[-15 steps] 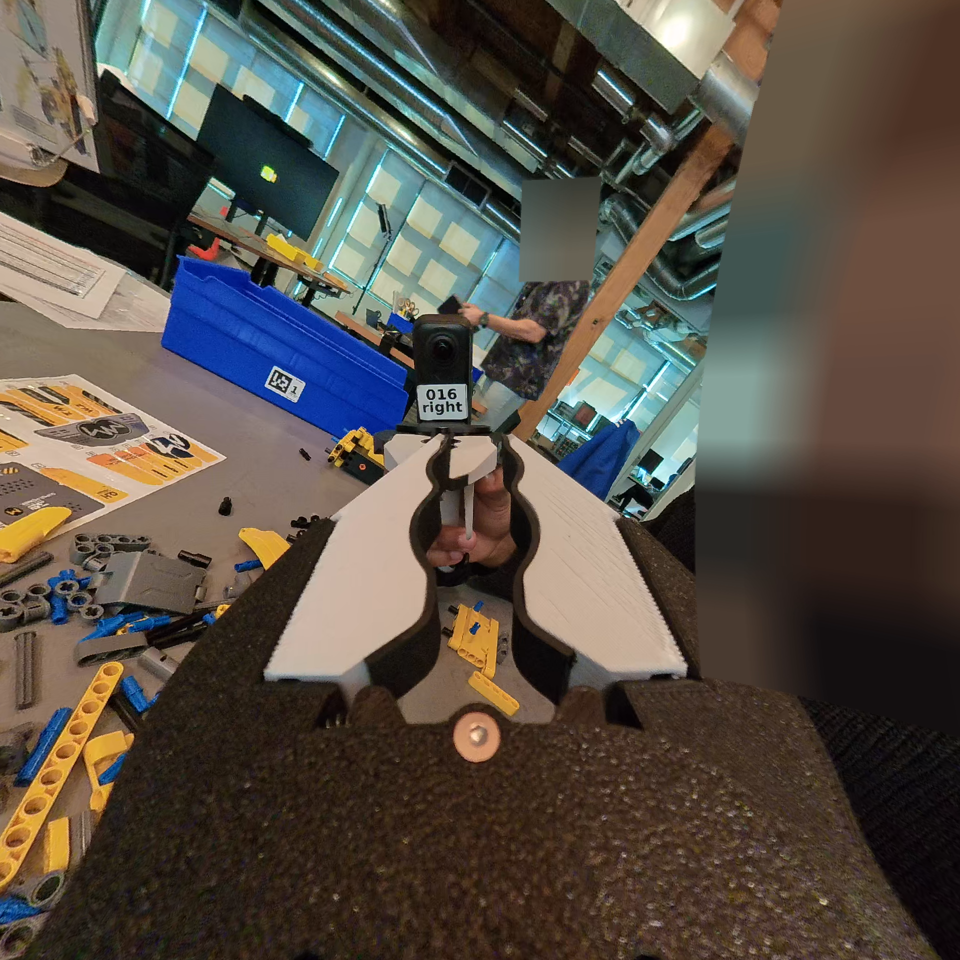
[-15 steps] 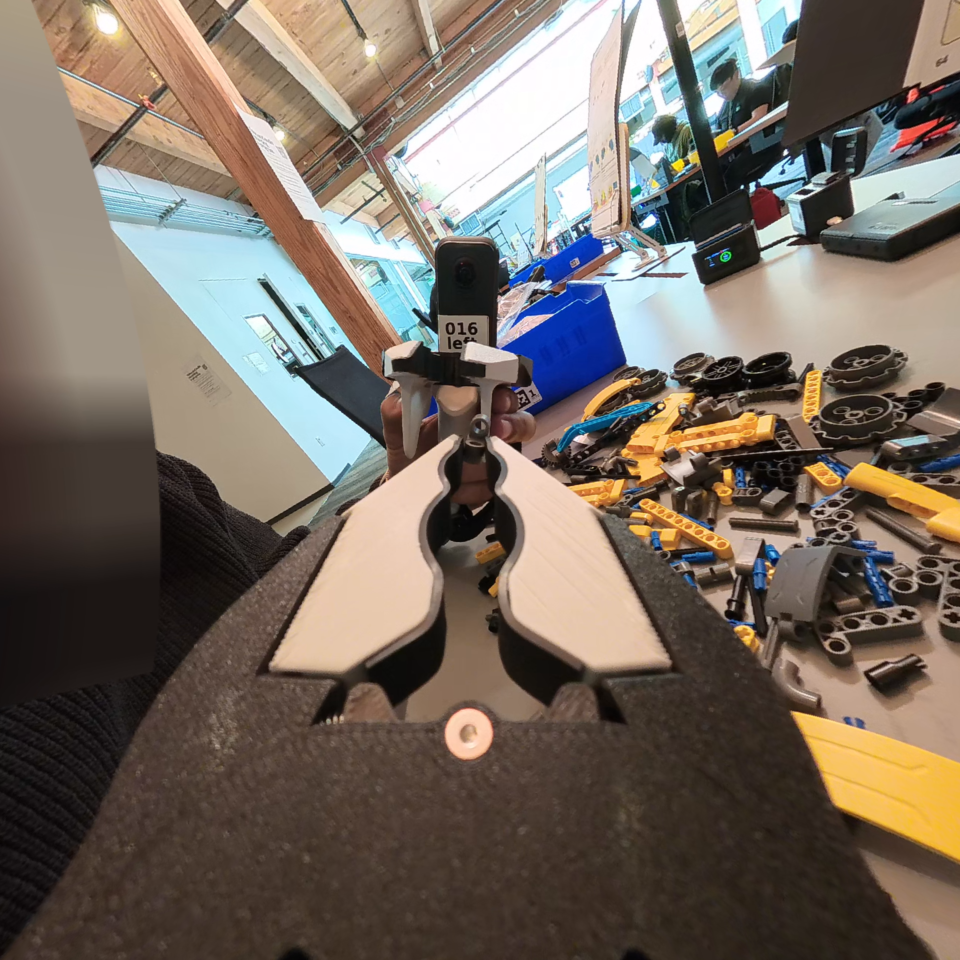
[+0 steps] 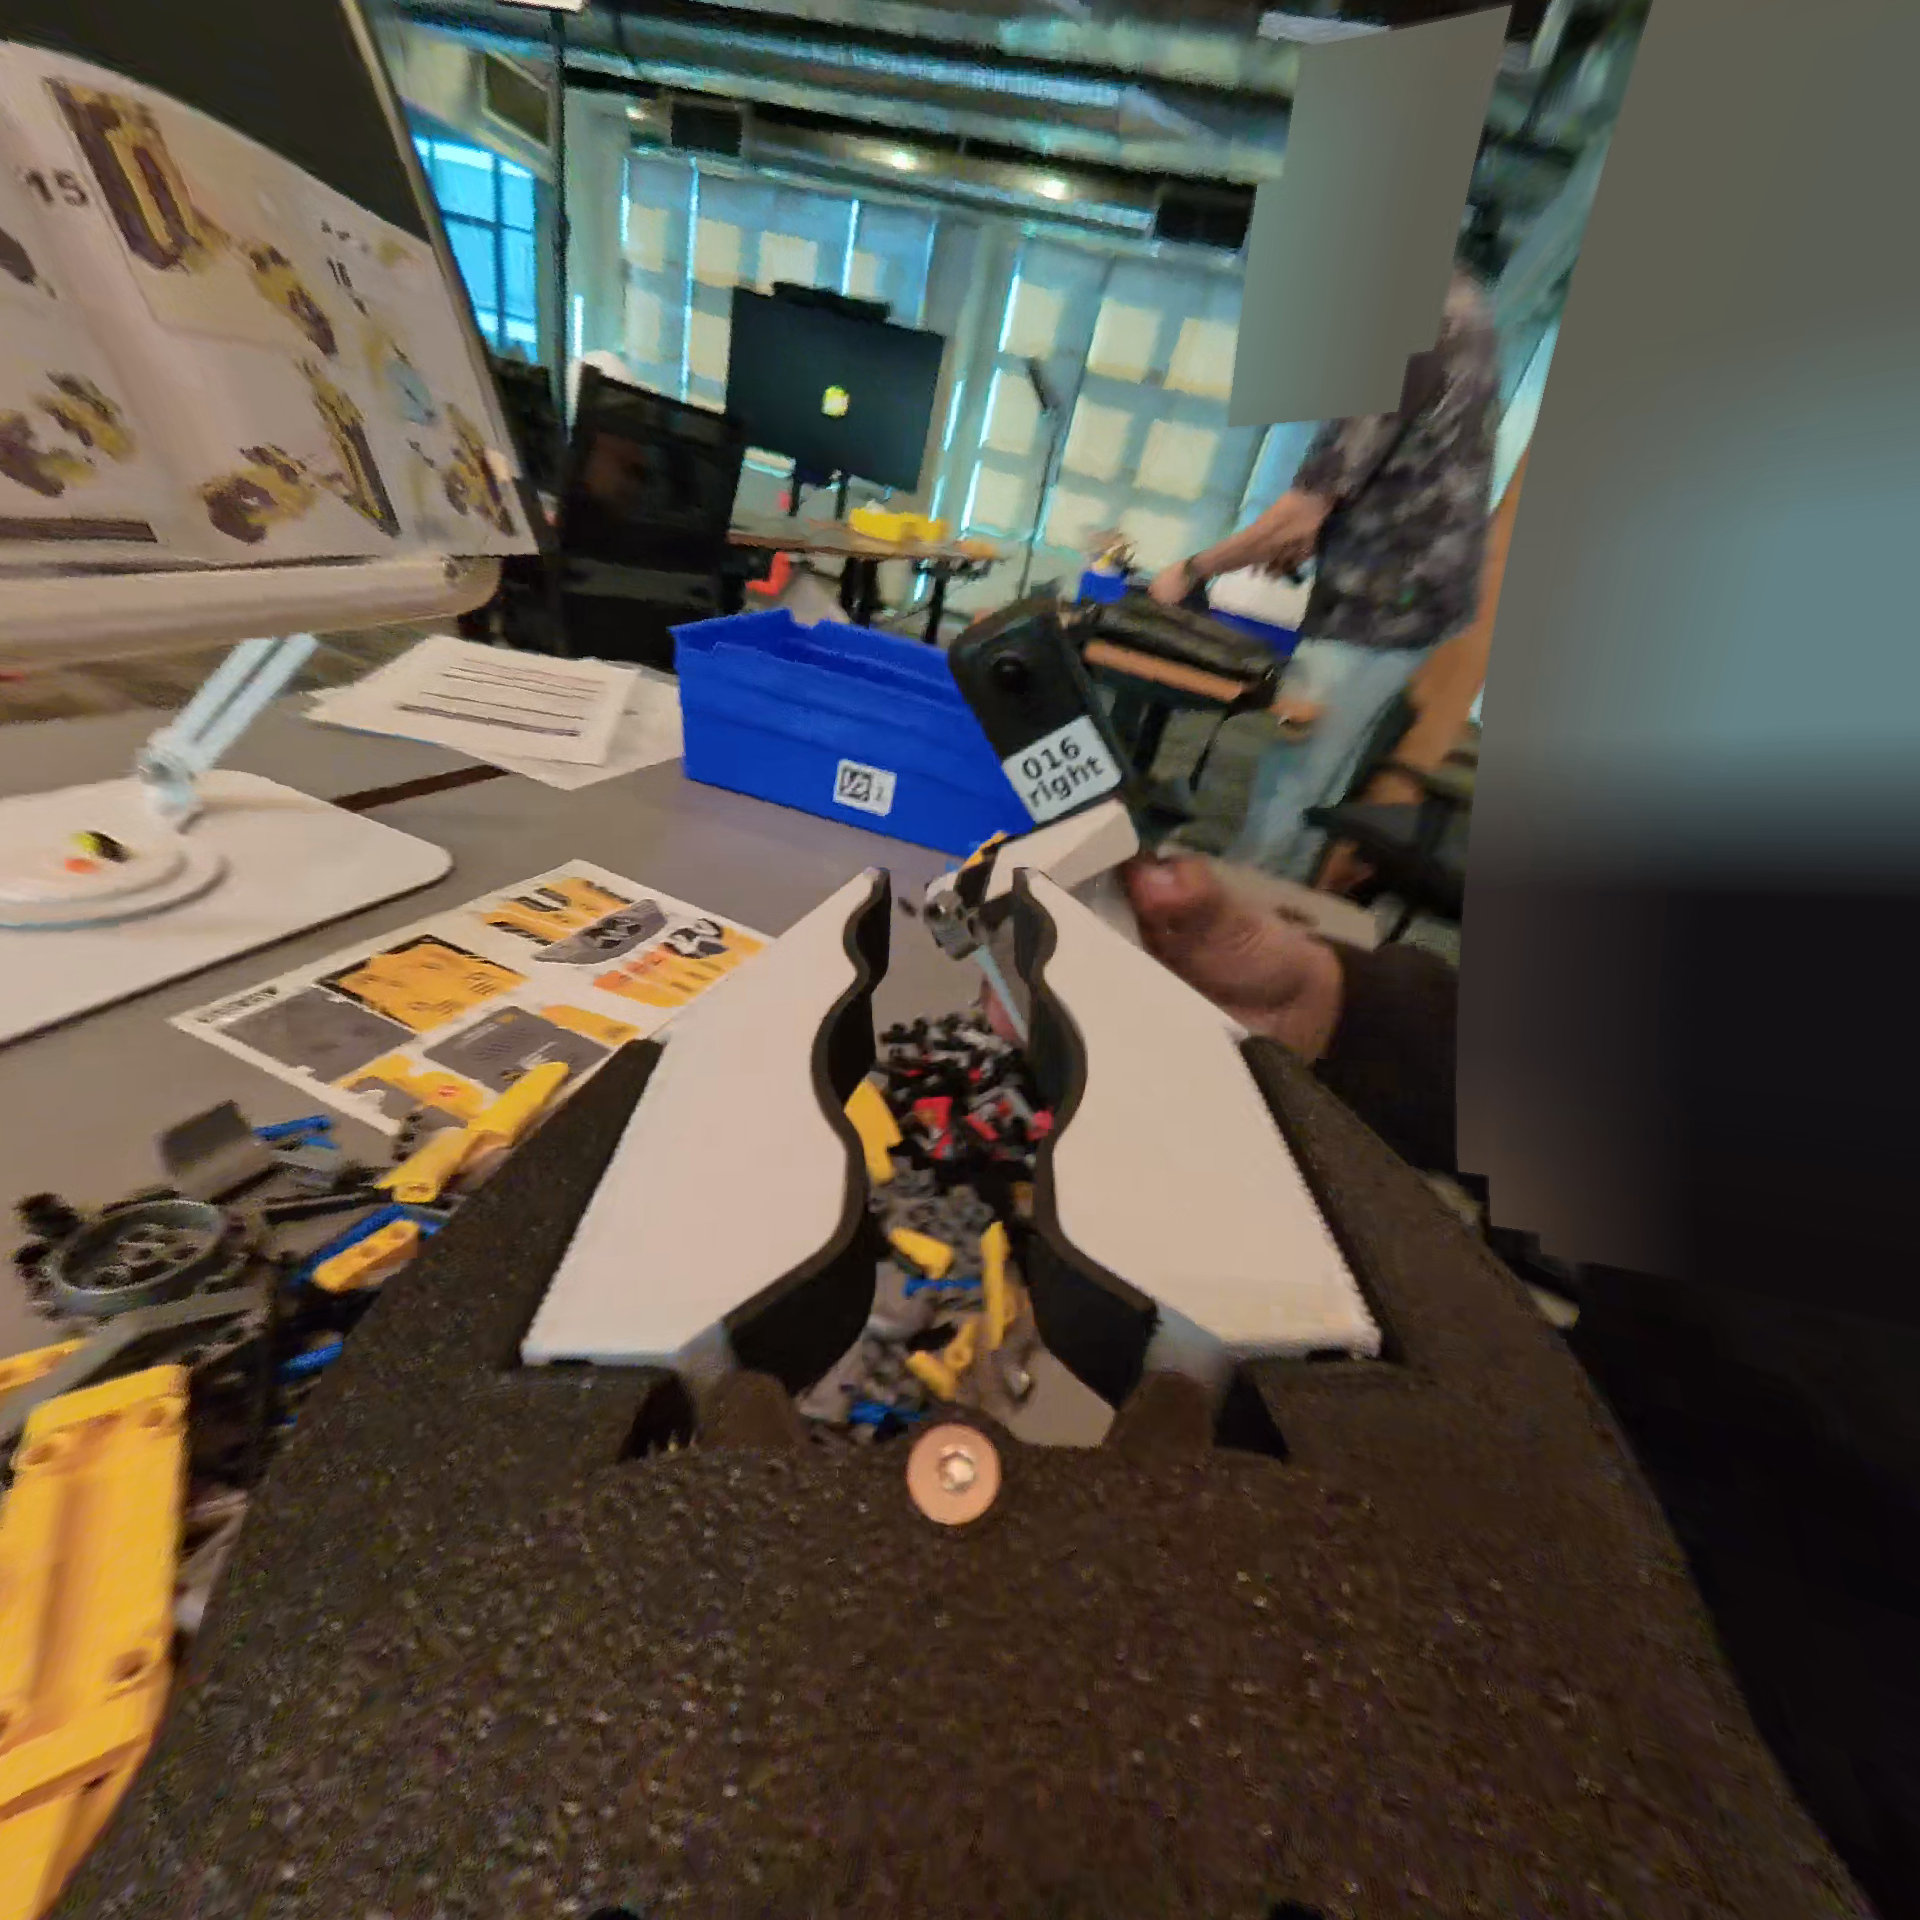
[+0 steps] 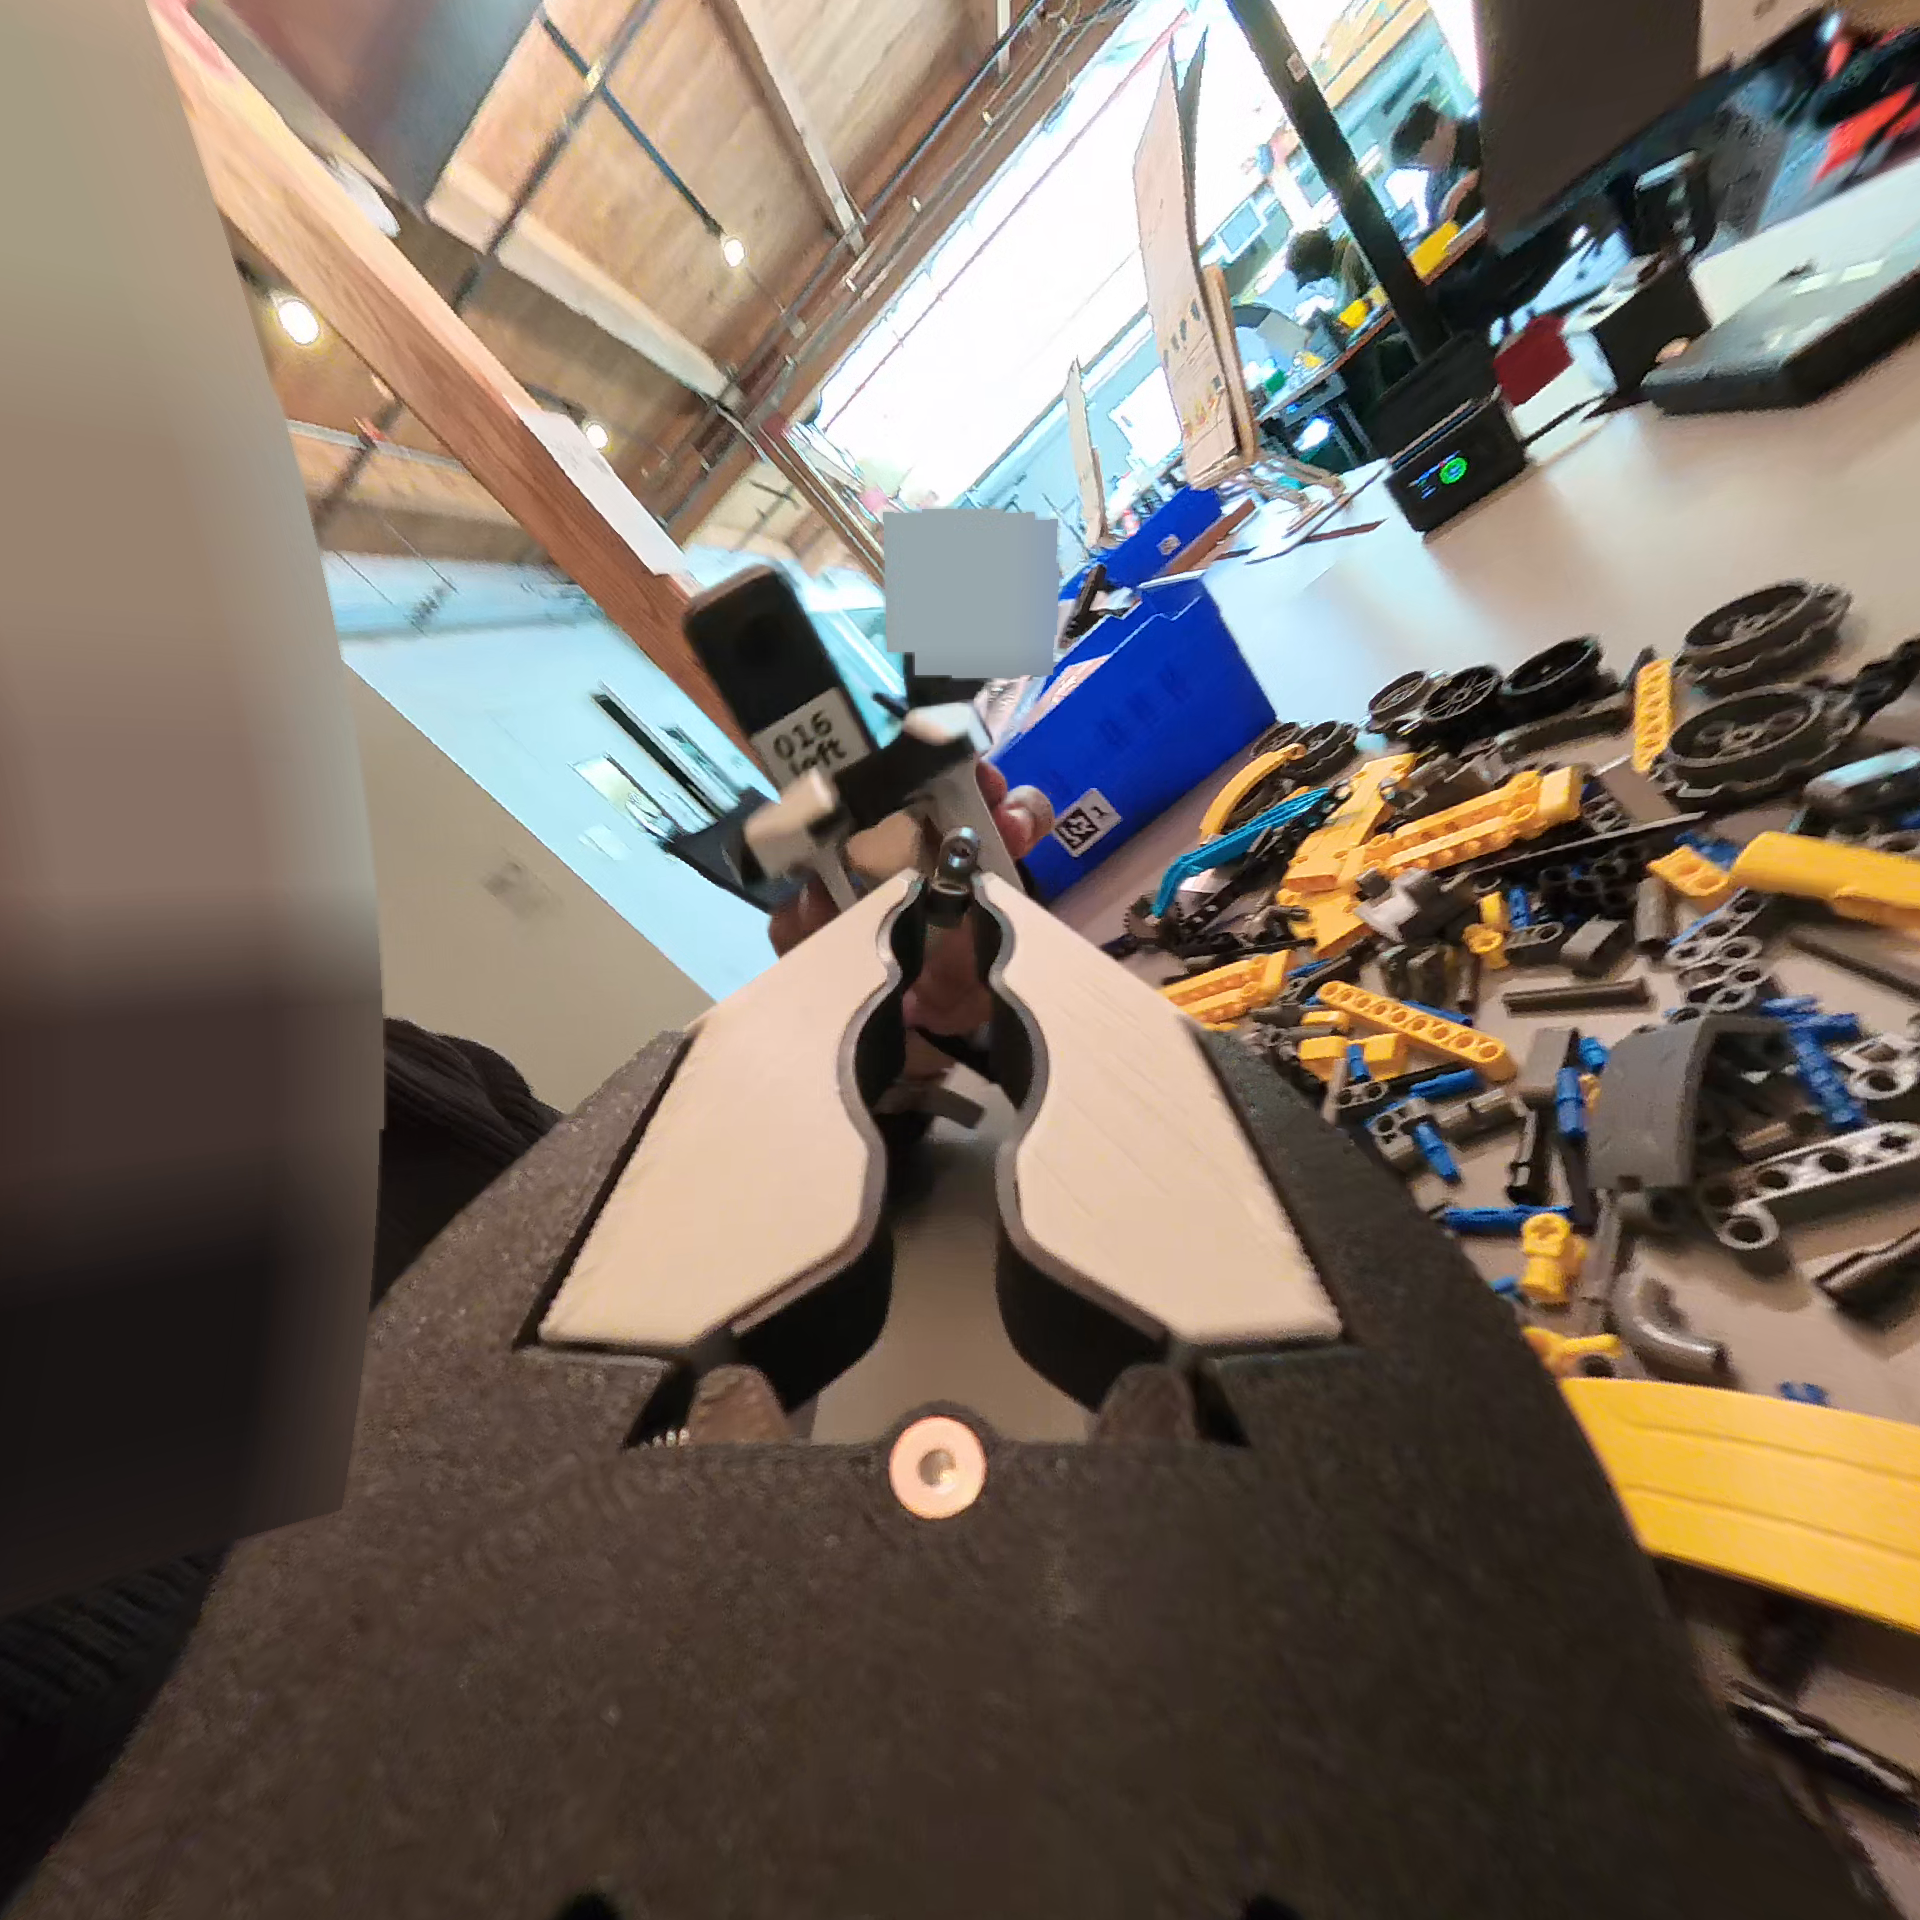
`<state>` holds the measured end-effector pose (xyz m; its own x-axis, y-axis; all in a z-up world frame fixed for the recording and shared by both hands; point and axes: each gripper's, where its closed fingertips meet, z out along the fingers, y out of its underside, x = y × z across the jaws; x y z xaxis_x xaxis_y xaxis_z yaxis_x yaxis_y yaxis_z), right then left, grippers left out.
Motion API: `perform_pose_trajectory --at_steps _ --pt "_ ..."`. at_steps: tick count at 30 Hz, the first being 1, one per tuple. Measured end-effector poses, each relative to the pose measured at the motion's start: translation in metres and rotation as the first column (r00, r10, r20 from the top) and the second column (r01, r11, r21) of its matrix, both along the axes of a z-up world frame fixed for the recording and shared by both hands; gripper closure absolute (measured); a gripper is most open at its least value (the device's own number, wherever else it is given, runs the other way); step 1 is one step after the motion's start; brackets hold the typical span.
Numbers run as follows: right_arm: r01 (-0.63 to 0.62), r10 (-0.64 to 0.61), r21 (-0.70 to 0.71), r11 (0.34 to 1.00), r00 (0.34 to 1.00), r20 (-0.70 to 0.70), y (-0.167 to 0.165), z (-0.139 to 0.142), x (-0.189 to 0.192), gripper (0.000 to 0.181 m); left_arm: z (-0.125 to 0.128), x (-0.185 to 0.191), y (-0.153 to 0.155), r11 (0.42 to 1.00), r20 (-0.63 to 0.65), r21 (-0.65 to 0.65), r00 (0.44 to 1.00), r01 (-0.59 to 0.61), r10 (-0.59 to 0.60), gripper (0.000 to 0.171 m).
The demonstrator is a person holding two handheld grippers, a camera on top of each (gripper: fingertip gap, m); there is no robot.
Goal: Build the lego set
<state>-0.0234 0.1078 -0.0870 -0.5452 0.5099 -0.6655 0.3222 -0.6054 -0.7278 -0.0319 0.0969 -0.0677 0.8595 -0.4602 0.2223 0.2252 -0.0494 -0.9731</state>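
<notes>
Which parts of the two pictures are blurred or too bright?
Left wrist view: the instruction booklet and the yellow part at the lower left edge are smeared by blur. Right wrist view: the windows are overexposed to white, and the ceiling beams look streaked.

White printed label on each camera (image 3: 1060, 771); tag on blue bin (image 3: 865, 787)

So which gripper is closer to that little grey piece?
Right. The right gripper pinches the grey piece at its tips; the left gripper faces it, open, close by.
</notes>
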Motion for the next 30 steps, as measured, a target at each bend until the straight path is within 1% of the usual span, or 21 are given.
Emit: perform_pose_trajectory --at_steps 2,4,5,7,9,13,19,30 --pt "-0.015 0.016 -0.055 0.998 1.000 0.015 0.002 0.001 0.000 0.174 -0.009 0.008 0.003 1.000 -0.127 -0.016 0.992 -0.020 0.018 0.148" --pt "-0.029 0.032 -0.101 0.994 0.999 0.025 0.004 0.002 0.001 0.173 -0.015 0.013 0.005 0.998 -0.253 -0.004 0.966 -0.058 0.055 0.148" --pt "-0.034 0.038 -0.120 0.992 0.999 0.029 0.005 0.002 0.001 0.174 -0.015 0.013 0.006 0.996 -0.301 0.021 0.950 -0.085 0.088 0.148" --pt "-0.041 0.046 -0.149 0.988 0.998 0.030 0.007 0.003 0.002 0.174 -0.012 0.009 0.007 0.987 -0.354 0.072 0.921 -0.146 0.162 0.147" --pt "-0.047 0.053 -0.166 0.985 0.998 0.030 0.008 0.004 0.002 0.174 -0.012 0.006 0.008 0.982 -0.366 0.084 0.911 -0.171 0.190 0.147" --pt "-0.056 0.064 -0.178 0.982 0.997 0.040 0.006 0.002 0.002 0.174 -0.016 0.011 0.008 0.989 -0.351 0.054 0.925 -0.136 0.146 0.146" --pt "-0.087 0.101 -0.208 0.974 0.993 0.060 0.003 -0.002 0.002 0.173 -0.023 0.015 0.011 0.991 -0.386 0.030 0.913 -0.131 0.132 0.143" --pt "-0.089 0.107 -0.217 0.972 0.992 0.071 0.004 -0.005 0.001 0.173 -0.023 0.016 0.011 0.993 -0.357 0.014 0.927 -0.116 0.113 0.143"
